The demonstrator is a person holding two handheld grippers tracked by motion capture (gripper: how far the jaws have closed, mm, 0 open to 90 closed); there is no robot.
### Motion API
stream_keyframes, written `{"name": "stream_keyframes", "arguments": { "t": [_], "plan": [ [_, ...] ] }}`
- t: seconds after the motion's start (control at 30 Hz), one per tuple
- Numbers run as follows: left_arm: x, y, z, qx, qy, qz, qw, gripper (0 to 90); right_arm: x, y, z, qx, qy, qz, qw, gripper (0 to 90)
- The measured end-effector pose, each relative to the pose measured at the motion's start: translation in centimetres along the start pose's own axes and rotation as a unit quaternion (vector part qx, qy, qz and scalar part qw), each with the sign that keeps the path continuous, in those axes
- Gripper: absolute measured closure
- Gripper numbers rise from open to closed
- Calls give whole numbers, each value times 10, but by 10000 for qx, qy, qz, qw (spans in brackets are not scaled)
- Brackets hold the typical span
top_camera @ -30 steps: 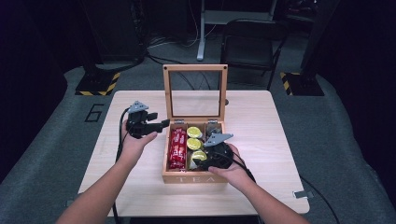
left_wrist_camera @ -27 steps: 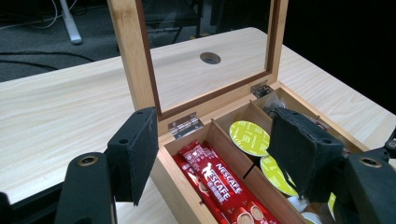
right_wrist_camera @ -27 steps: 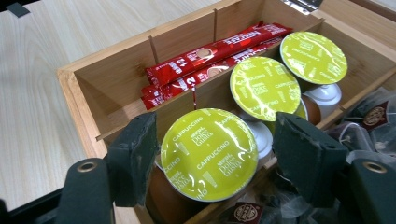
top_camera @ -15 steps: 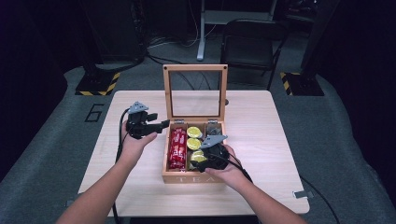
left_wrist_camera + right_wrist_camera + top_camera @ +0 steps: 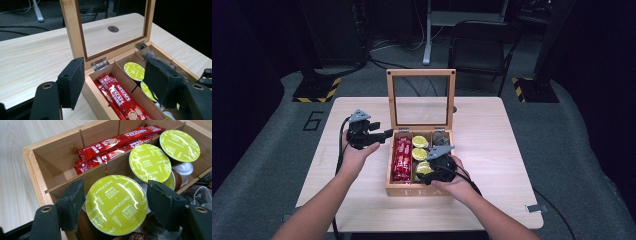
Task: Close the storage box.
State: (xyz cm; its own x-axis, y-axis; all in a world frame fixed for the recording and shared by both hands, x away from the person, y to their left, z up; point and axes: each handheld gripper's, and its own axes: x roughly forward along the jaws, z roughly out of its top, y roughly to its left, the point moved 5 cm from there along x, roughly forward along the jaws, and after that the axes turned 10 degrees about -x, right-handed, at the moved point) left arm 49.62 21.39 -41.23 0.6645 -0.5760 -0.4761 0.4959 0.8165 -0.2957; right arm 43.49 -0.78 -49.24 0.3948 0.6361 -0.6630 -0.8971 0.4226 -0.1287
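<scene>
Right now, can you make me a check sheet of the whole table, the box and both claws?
Surface: wooden table, one round hole.
Job's things: tea box with its lid upright; red sticks in its left compartment, green-topped capsules in the middle.
Clutter: nothing seen.
Claws: left claw open beside the box; right claw open around a capsule.
Cables: black, trailing from both.
Surroundings: dark floor, chair.

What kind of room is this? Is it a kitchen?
Probably not a kitchen; more likely a lab or studio. A pale wooden table stands alone on grey carpet, with black-and-yellow striped stand bases, loose floor cables and a black folding chair behind.
</scene>
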Motion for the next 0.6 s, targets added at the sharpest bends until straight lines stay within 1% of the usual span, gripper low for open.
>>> {"name": "stream_keyframes", "arguments": {
  "t": [0.1,0.33,0.47,0.6],
  "plan": [
    [0,-1,0,7,9,-10,10000,330,1,1,0,27,27,5,10000,311],
    [0,-1,-1,4,11,-7,10000,331,0,1,0,-20,61,-24,10000,349],
    [1,0,-1,14,17,4,10000,331,0,1,1,-42,26,-70,10000,364],
    [1,0,-1,15,27,7,10000,331,-1,2,1,-34,2,-64,10000,365]
  ]
}}
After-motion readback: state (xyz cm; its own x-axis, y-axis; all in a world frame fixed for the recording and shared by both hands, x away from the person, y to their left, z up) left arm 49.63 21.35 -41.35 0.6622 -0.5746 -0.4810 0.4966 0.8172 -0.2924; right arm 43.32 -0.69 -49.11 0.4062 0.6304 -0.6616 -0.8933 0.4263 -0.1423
